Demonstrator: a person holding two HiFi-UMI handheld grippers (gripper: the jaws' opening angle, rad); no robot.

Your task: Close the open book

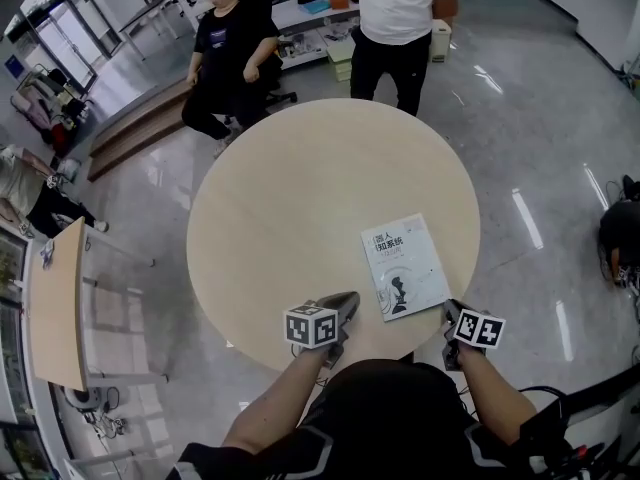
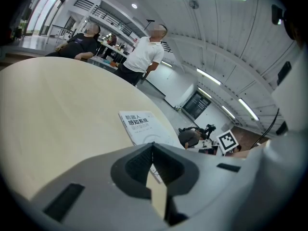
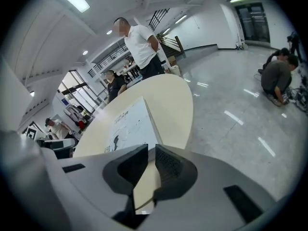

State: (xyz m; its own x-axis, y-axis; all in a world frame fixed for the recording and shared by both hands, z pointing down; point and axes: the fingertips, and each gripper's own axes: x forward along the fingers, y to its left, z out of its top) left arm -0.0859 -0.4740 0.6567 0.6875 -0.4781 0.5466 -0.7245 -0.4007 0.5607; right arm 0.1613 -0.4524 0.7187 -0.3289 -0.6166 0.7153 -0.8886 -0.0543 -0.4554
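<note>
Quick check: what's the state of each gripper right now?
Left gripper: closed, holding nothing.
Right gripper: slightly open, holding nothing.

The round counter (image 1: 280,198) looks like pale wood, smooth and not shiny. The book (image 1: 404,266) has a white paper cover, smooth, with a soft shine. The left gripper (image 2: 153,146) and the right gripper (image 3: 151,149) look like grey plastic, dull and smooth. Their dark pads (image 3: 169,163) look rough with tiny ridges. The grey floor (image 1: 540,138) is hard and very shiny.
</note>
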